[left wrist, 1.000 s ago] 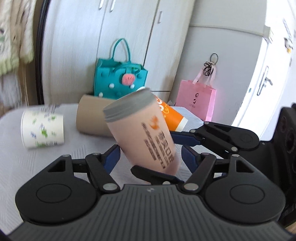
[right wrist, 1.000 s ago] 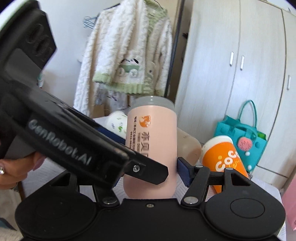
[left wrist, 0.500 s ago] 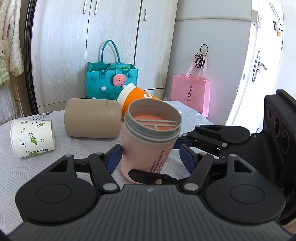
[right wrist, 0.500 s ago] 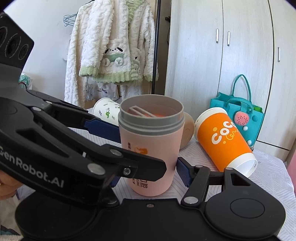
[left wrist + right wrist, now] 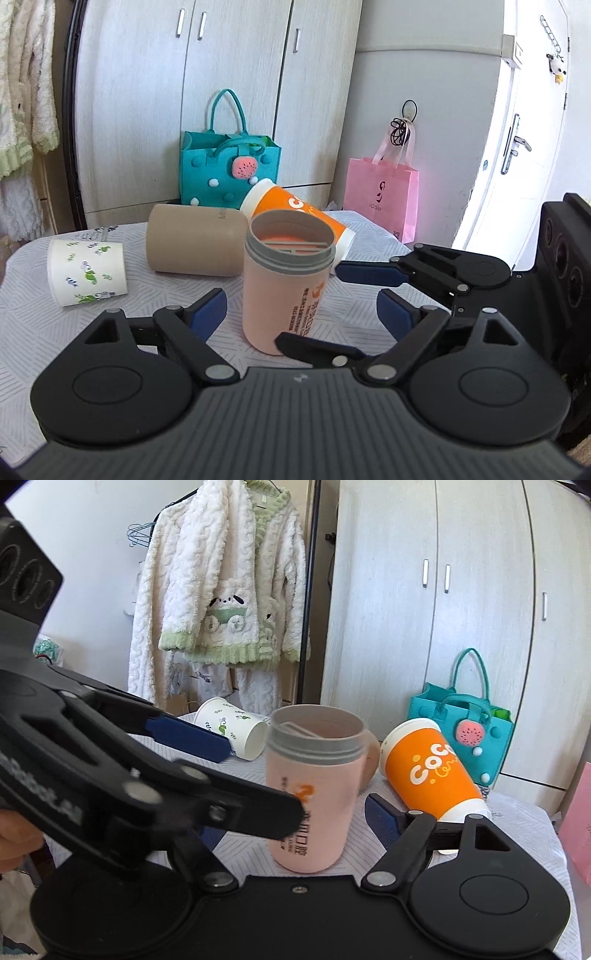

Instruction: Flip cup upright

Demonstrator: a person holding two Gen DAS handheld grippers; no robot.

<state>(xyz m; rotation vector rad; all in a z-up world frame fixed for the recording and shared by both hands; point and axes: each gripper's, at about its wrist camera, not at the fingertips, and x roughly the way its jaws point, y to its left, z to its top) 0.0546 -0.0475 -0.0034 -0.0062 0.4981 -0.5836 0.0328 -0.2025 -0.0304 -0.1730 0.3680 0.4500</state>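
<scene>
Left gripper point(image 5: 301, 306): jaws spread, pads clear of the cup. Right gripper point(image 5: 299, 812): likewise released. Pink tumbler point(image 5: 286, 284): upright, mouth up, mid-table point(image 5: 29, 332), between both pairs of fingers. Tan tumbler point(image 5: 195, 243), orange paper cup point(image 5: 430, 771), leaf-print paper cup point(image 5: 86, 271): on their sides, toward the far edge. One flip judged done; three apparently left.
</scene>
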